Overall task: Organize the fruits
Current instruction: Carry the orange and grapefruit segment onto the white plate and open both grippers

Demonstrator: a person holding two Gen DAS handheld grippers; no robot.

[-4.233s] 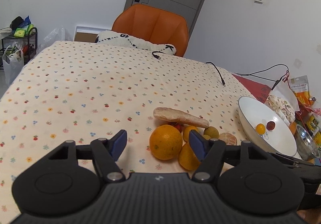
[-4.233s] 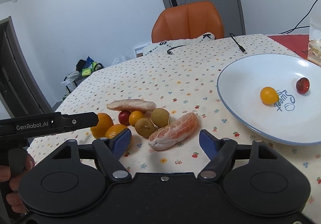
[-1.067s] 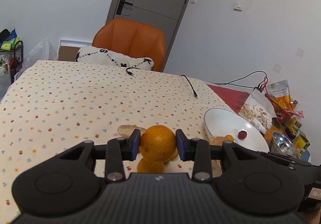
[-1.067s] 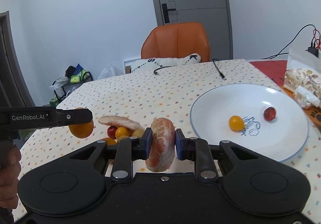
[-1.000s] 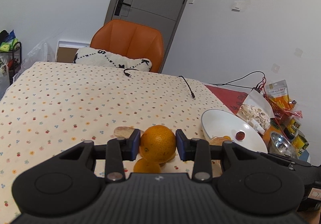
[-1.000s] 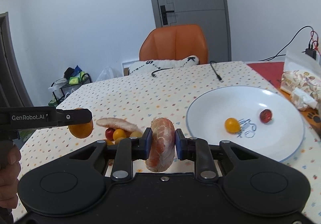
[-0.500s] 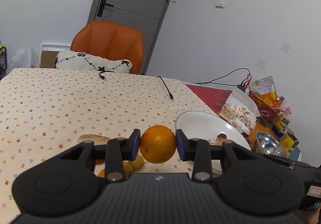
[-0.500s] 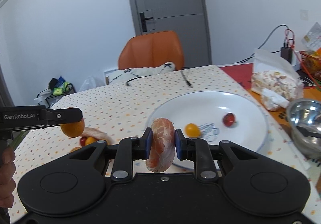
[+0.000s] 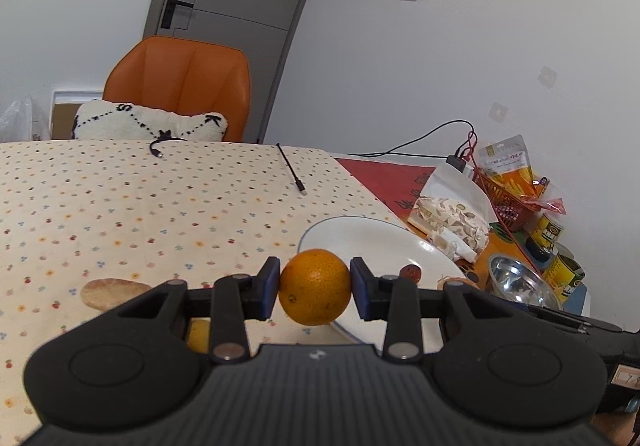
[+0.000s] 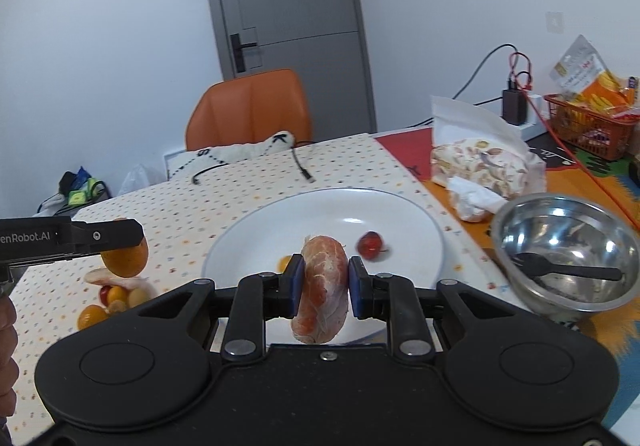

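Observation:
My left gripper (image 9: 314, 284) is shut on a round orange (image 9: 314, 287), held in the air at the near-left rim of the white plate (image 9: 372, 234). My right gripper (image 10: 323, 286) is shut on a peeled pink grapefruit segment (image 10: 323, 282), held over the near part of the same plate (image 10: 320, 214). On the plate lie a red cherry tomato (image 10: 370, 245) and a small yellow one (image 10: 285, 262), partly hidden by the right fingers. In the right wrist view the left gripper (image 10: 120, 240) with its orange (image 10: 125, 259) hangs left of the plate, above the remaining fruits (image 10: 112, 292) on the flowered tablecloth.
A steel bowl with a black spoon (image 10: 566, 252) stands right of the plate, with a snack bag (image 10: 480, 162) behind it. A red basket (image 10: 588, 126), cans (image 9: 564, 278) and cables lie at the right. An orange chair (image 9: 180, 86) with a cushion stands at the far edge.
Both grippers have carried their fruit to the right, toward the plate. The plate now sits closer to the middle in both views, and the grapefruit segment hangs over it.

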